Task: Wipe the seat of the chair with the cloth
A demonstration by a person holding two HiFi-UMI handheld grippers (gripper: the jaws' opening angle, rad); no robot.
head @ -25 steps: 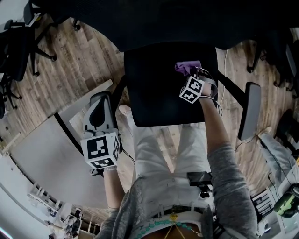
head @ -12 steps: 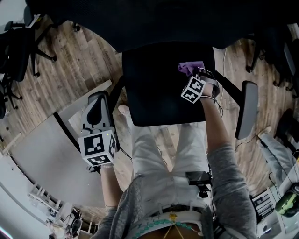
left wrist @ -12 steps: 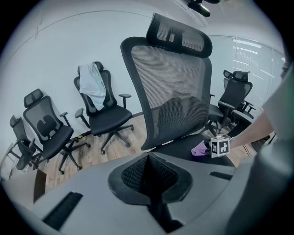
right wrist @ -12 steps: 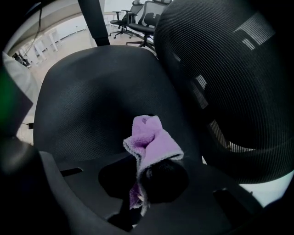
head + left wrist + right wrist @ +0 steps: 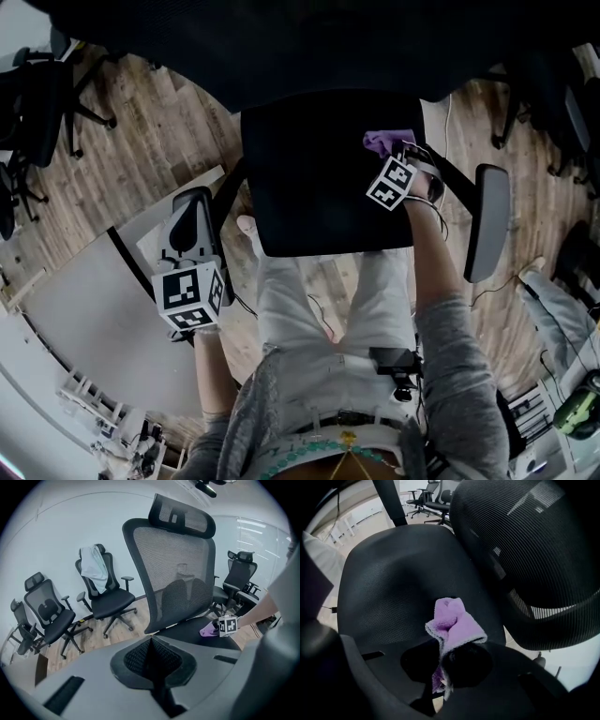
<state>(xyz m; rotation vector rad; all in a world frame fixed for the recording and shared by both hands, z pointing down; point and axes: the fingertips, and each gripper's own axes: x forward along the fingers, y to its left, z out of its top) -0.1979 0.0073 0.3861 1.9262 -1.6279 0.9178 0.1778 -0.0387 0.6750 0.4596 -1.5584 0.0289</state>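
A person stands at the near edge of a black office chair, seen from above, with a hand-held gripper in each hand.

The right gripper (image 5: 394, 157) reaches over the black padded fabric seat (image 5: 319, 178). Its jaws are clamped on a small purple microfibre cloth (image 5: 385, 141). In the right gripper view, the bunched cloth (image 5: 454, 620) sticks out beyond the jaws and rests on the seat. It sits at the seat's far right corner, just beside the foot of the black mesh backrest (image 5: 525, 550).

The left gripper (image 5: 195, 204) hangs to the left of the chair, above the wooden plank floor (image 5: 159, 122), and touches nothing. In its own view the jaws are pressed together with nothing between them.

Wiping appears to be under way, since the cloth is down on the seat surface. The dark seat shows no streaks or marks, so it is not possible to tell which parts have been wiped. Judging by the cloth's position, the middle, the left side and the near edge are probably yet to be covered.
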